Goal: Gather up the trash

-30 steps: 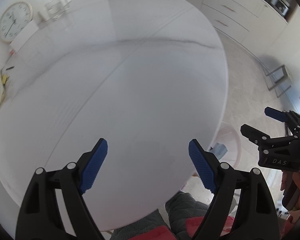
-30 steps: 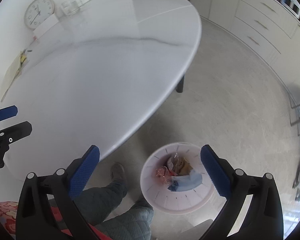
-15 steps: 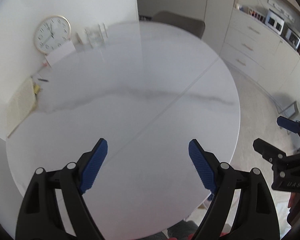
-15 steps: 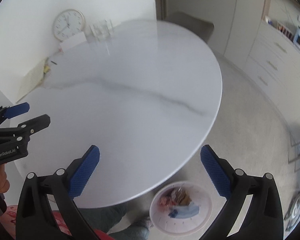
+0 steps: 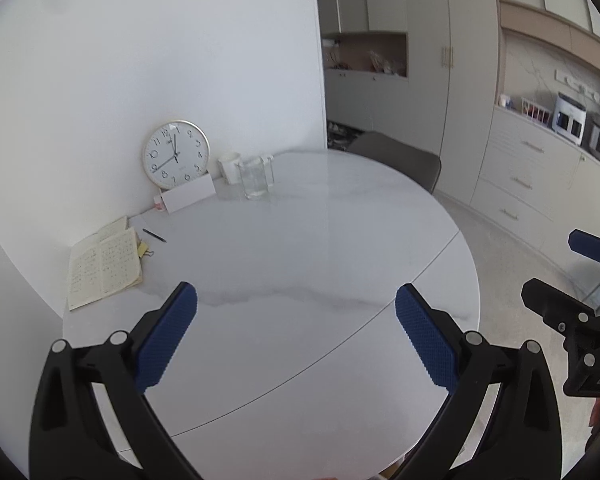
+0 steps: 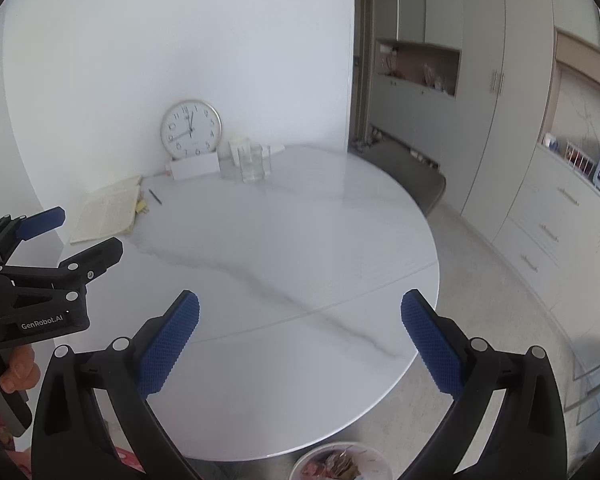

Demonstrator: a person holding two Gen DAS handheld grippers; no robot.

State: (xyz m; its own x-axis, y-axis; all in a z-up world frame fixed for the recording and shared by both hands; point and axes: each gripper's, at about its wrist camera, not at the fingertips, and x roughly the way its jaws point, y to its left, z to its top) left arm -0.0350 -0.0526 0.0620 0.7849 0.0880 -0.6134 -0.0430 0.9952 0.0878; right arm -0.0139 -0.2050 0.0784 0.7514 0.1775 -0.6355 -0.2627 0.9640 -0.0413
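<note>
**Both Grippers Empty, Bin Low by the Right**

Hovering over the marble table (image 5: 300, 248) with nothing held — left gripper (image 5: 296, 336) with jaws just opening further, now gaping wide; right gripper (image 6: 300, 340) likewise spread and empty. Spotting the trash bin (image 6: 342, 462) at the bottom edge of the right view, on the floor just past the table's near rim, wrappers showing inside. Lying below and behind the right fingertips (hidden from the left view), so closer to the right hand. Seeing no loose litter on the tabletop — collecting looking nearly finished.
</note>
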